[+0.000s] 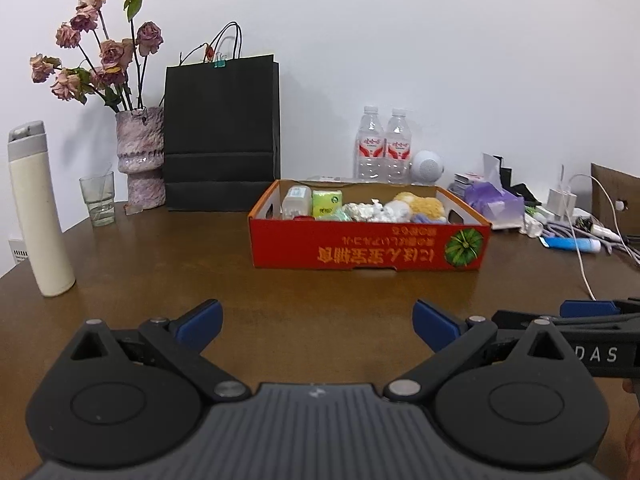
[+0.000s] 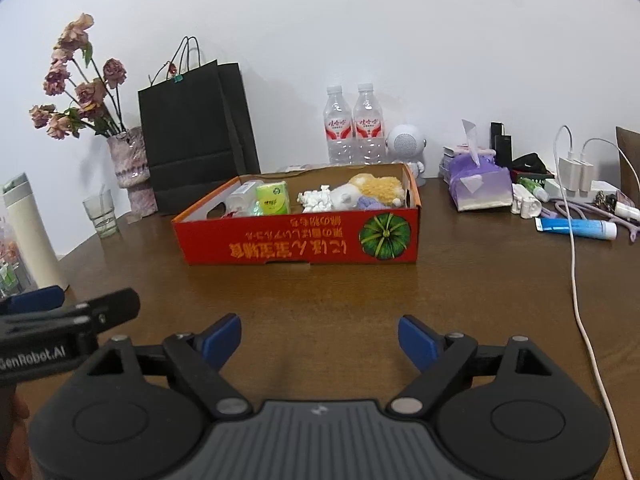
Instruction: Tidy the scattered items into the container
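Both the left gripper [image 1: 318, 322] and right gripper [image 2: 320, 338] hover empty, jaws apart, over the bare brown surface [image 2: 340, 296], the filled red cardboard box [image 2: 304, 240] just ahead; best to finish by drawing both back without nudging it.

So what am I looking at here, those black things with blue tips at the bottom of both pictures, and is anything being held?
Those are two hand-held grabbing tools, one in each of a person's hands; there is no robot arm. Each picture comes from a camera mounted on one tool, looking forward along its fingers. One shows the left tool, the other the right tool. Both stand open with nothing between the blue tips. Ahead on the brown table sits a red cardboard box already holding small items, such as a green tissue pack and a yellow plush toy. Off to the right lie a blue tube and white cables.
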{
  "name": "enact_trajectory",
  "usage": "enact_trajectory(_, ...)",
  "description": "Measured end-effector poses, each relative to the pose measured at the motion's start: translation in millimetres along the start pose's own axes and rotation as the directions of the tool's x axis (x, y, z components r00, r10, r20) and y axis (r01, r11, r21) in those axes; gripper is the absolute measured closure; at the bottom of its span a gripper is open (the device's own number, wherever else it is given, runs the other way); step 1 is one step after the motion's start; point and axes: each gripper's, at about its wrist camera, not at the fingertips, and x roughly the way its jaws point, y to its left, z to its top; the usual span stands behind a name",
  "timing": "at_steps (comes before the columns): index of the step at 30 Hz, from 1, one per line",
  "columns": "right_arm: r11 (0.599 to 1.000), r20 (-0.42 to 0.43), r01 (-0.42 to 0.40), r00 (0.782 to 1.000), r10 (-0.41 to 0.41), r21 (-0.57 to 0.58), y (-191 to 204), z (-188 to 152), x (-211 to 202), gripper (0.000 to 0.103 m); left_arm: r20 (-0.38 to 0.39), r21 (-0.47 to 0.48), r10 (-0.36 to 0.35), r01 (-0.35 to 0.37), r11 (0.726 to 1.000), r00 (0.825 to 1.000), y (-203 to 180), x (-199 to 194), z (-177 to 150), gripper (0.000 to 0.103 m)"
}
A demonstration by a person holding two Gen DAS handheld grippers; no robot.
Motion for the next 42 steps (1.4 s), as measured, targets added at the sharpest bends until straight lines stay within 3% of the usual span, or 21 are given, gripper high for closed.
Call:
enact_trajectory(13,0.996,-0.031,0.052,0.998,-0.055,-0.075,6,-46,-17,0.014,-0.147,0.008,0.0,0.002,1.0,0.989,3,2,-40,0.0)
enact_trajectory(22,0.992,-0.09,0.078,0.992,-0.087,-0.099,3,-50,2,0.011,-0.291,0.011,0.017,-0.014,1.0,0.957,3,28,-51,0.0)
enact_trajectory(29,0.994,-0.135,0.074,0.987,-0.085,-0.081,-3,-48,15,0.01,-0.294,0.014,0.017,-0.013,1.0,0.956,1,37,-47,0.0)
enact_trajectory(32,0.993,-0.168,0.077,0.982,-0.091,-0.09,-3,-48,22,0.005,-0.295,0.016,0.014,-0.009,1.0,0.956,1,42,-45,0.0)
enact_trajectory(35,0.992,-0.179,0.095,0.978,-0.109,-0.085,-4,-46,28,0.0,-0.291,0.022,0.016,-0.01,1.0,0.956,0,44,-45,0.0)
enact_trajectory(42,0.991,-0.182,0.101,0.976,-0.116,-0.091,-5,-44,33,0.0,-0.293,0.007,0.01,-0.008,1.0,0.956,2,48,-44,0.0)
